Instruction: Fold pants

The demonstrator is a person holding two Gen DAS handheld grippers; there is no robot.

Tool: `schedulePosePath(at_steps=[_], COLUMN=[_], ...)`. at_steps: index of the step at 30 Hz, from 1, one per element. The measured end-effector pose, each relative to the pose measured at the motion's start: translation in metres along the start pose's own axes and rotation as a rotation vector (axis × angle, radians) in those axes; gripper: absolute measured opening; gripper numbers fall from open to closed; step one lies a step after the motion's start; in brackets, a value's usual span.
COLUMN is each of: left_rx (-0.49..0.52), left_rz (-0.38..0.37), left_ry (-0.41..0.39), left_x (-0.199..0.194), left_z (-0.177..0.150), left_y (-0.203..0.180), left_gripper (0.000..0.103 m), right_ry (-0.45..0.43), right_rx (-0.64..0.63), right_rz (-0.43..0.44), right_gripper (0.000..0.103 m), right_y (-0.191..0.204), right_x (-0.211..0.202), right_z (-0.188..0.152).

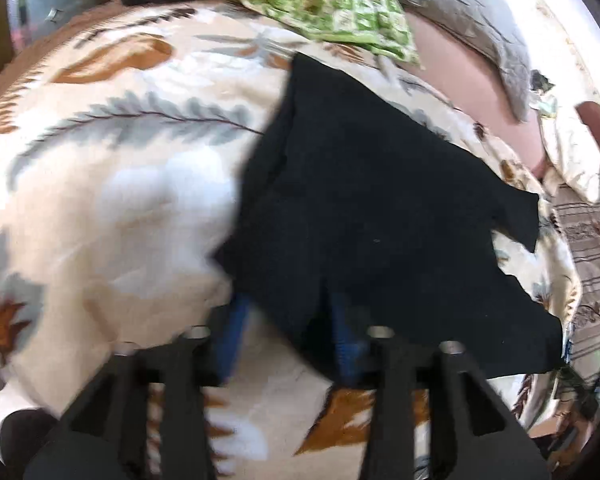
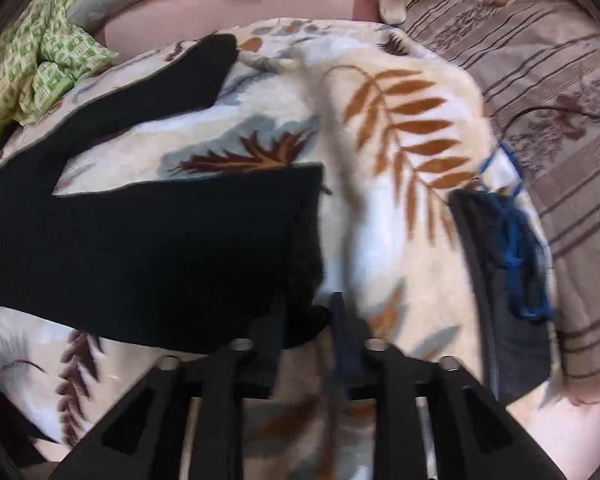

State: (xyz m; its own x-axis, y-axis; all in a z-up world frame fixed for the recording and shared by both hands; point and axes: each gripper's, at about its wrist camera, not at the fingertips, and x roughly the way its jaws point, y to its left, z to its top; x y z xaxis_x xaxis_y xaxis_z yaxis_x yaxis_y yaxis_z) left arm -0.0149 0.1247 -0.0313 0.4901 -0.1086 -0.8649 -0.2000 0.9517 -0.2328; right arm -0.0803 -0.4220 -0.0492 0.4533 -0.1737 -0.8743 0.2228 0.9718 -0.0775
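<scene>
We had black pants flat on the leaf-print blanket, legs splayed. Left gripper part open over a cloth edge, grip unclear; right gripper likewise at the hem. Best pinch both layers squarely before lifting

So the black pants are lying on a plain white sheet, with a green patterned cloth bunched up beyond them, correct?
Not quite. The black pants lie on a cream blanket printed with brown and grey leaves, not a plain white sheet; the right wrist view shows the pattern clearly. The green patterned cloth is indeed bunched up beyond them.
</scene>
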Motion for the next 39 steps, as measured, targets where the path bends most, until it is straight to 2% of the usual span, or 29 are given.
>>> schedulePosePath(at_steps=[2, 4, 5, 7, 8, 11, 13, 15, 17, 20, 23, 25, 27, 32, 39], left_rx=[-0.003, -0.004, -0.004, -0.001, 0.001, 0.015, 0.024, 0.047, 0.08, 0.135, 0.194, 0.2, 0.179, 0.122, 0.184], left_rz=[0.029, 0.031, 0.034, 0.026, 0.027, 0.024, 0.001, -0.01, -0.02, -0.04, -0.07, -0.074, -0.087, -0.097, -0.122], left_ry=[-0.038, -0.07, -0.08, -0.085, -0.078, -0.045, -0.034, -0.057, -0.077, -0.071, -0.024, -0.008, 0.001, 0.045, 0.087], left_x=[-0.014, -0.027, -0.031, -0.031, -0.029, -0.019, -0.019, -0.021, -0.019, -0.003, 0.024, 0.039, 0.053, 0.086, 0.116], left_z=[0.001, 0.004, 0.005, 0.006, 0.007, 0.014, 0.022, 0.033, 0.046, 0.072, 0.103, 0.12, 0.137, 0.167, 0.185], left_y=[0.003, 0.006, 0.006, 0.007, 0.005, 0.005, 0.001, -0.008, -0.018, -0.033, -0.042, -0.042, -0.035, -0.02, -0.034], left_gripper=[0.062, 0.063, 0.064, 0.066, 0.067, 0.067, 0.074, 0.087, 0.087, 0.087, 0.087, 0.087, 0.087, 0.087, 0.087], right_ry=[-0.046, -0.12, -0.159, -0.202, -0.191, -0.086, 0.056, 0.025, -0.006, -0.081, -0.175, -0.203, -0.211, -0.182, -0.121], right_rx=[0.022, 0.023, 0.008, -0.039, -0.072, -0.129, -0.148, -0.214, -0.242, -0.29, -0.44, -0.54, -0.624, -0.701, -0.802], right_rz=[-0.02, -0.036, -0.03, 0.031, 0.078, 0.186, 0.248, 0.205, 0.239, 0.3, 0.328, 0.323, 0.35, 0.382, 0.396], right_gripper=[0.034, 0.046, 0.051, 0.056, 0.056, 0.056, 0.058, 0.058, 0.059, 0.071, 0.076, 0.076, 0.079, 0.083, 0.083], right_y=[-0.002, 0.001, 0.006, 0.019, 0.03, 0.057, 0.073, 0.085, 0.091, 0.11, 0.142, 0.167, 0.186, 0.207, 0.224], right_x=[-0.018, -0.038, -0.048, -0.055, -0.05, -0.015, 0.022, 0.018, 0.008, 0.0, 0.005, 0.015, 0.028, 0.062, 0.104], right_z=[0.007, 0.016, 0.02, 0.028, 0.031, 0.033, 0.031, 0.039, 0.057, 0.093, 0.131, 0.15, 0.17, 0.202, 0.226])
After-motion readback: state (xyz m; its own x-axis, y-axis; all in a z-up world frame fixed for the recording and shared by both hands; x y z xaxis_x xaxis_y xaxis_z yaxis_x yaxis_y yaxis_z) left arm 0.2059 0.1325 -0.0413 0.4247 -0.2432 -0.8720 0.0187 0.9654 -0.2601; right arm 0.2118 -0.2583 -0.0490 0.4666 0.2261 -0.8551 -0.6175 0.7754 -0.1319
